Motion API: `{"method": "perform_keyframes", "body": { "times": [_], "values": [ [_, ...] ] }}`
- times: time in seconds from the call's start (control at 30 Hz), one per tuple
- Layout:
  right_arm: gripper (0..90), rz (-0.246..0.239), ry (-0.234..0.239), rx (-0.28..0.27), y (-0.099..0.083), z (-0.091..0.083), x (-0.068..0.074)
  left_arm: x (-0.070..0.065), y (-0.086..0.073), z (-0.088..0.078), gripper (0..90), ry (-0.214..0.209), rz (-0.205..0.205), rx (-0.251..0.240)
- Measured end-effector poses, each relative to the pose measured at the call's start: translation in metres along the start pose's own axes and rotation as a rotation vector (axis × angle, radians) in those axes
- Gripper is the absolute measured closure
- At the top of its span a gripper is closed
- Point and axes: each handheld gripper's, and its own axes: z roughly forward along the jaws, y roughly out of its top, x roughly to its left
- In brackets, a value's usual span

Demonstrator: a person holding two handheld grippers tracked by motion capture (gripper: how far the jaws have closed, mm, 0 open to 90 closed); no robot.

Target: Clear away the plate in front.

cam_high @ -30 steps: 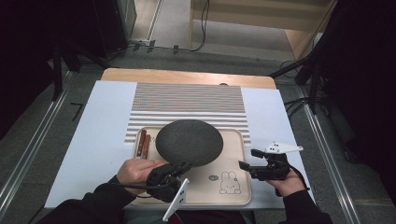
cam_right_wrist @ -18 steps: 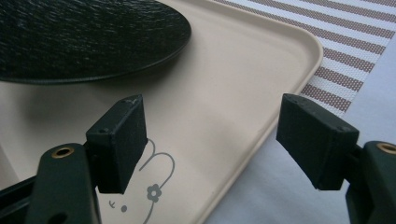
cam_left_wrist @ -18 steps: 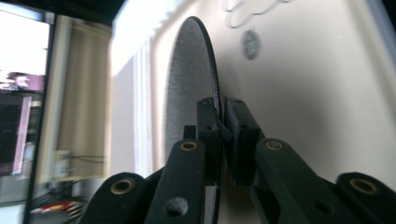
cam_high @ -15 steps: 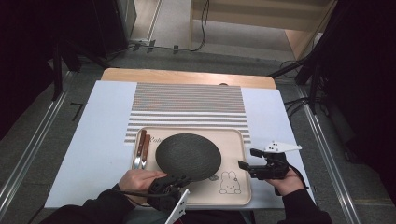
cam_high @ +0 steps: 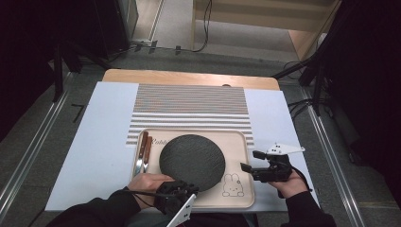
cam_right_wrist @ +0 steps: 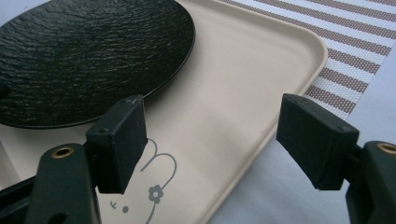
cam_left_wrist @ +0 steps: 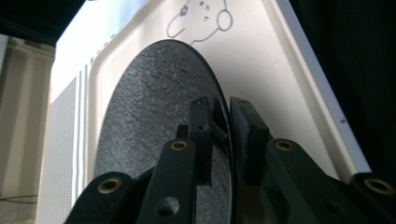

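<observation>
left gripper (cam_high: 189,188): fingers just easing apart, plate (cam_high: 191,161) rim between, set on tray (cam_high: 239,142) near edge | right gripper (cam_high: 249,161): fingers wide, empty, waiting

We wear black long sleeves (cam_high: 97,213) on both arms. Our left hand-held gripper (cam_left_wrist: 218,116) and right hand-held gripper (cam_right_wrist: 210,140) are matte black, with blocky square pads, brass-ringed holes in the arms, and a white three-cornered plate (cam_high: 283,150) on top.

The tray (cam_high: 236,142) bears a partly hidden word starting "Rabbi" at its 11 o'clock corner, beside the plate (cam_high: 191,161).
</observation>
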Motion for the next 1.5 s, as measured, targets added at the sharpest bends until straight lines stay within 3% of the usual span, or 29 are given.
{"method": "perform_keyframes", "body": {
  "times": [0.17, 0.37, 0.5, 0.57, 0.83, 1.03, 1.17, 1.23, 1.33, 1.47, 1.5],
  "values": [
    [22.7, -0.006, 0.001, 0.003, 0.000, 0.000, 0.000, 0.000, -0.006, 0.007, 73.8, -0.061, -0.025, -0.014],
    [22.7, -0.005, 0.000, 0.004, 0.000, 0.000, 0.000, -0.003, -0.007, 0.015, 69.9, -0.096, -0.029, 0.008],
    [22.7, -0.006, 0.002, 0.006, 0.000, 0.001, 0.001, 0.002, -0.010, 0.015, 68.6, -0.128, -0.081, -0.006],
    [22.7, -0.008, 0.000, 0.007, 0.000, 0.001, 0.001, 0.003, -0.011, 0.016, 66.5, -0.131, -0.114, -0.014],
    [22.7, -0.009, 0.002, 0.005, 0.000, 0.001, 0.001, 0.007, -0.014, 0.018, 59.0, -0.142, -0.161, 0.000],
    [22.7, -0.010, 0.001, 0.007, 0.000, 0.001, 0.001, 0.013, -0.019, 0.019, 48.2, -0.149, -0.242, 0.006],
    [22.7, -0.010, 0.003, 0.007, 0.000, 0.001, 0.001, 0.014, -0.019, 0.020, 46.4, -0.157, -0.262, 0.011],
    [22.7, -0.010, 0.003, 0.008, 0.000, 0.001, 0.001, 0.015, -0.020, 0.020, 41.0, -0.138, -0.272, 0.014],
    [22.7, -0.013, 0.003, 0.007, 0.000, 0.001, 0.001, 0.016, -0.021, 0.021, 33.1, -0.141, -0.310, 0.016],
    [22.7, -0.014, 0.003, 0.008, 0.000, 0.001, 0.001, 0.020, -0.023, 0.020, 26.6, -0.158, -0.319, 0.045],
    [22.7, -0.014, 0.004, 0.008, 0.000, 0.001, 0.001, 0.020, -0.023, 0.020, 25.9, -0.163, -0.340, 0.049]
  ]
}}
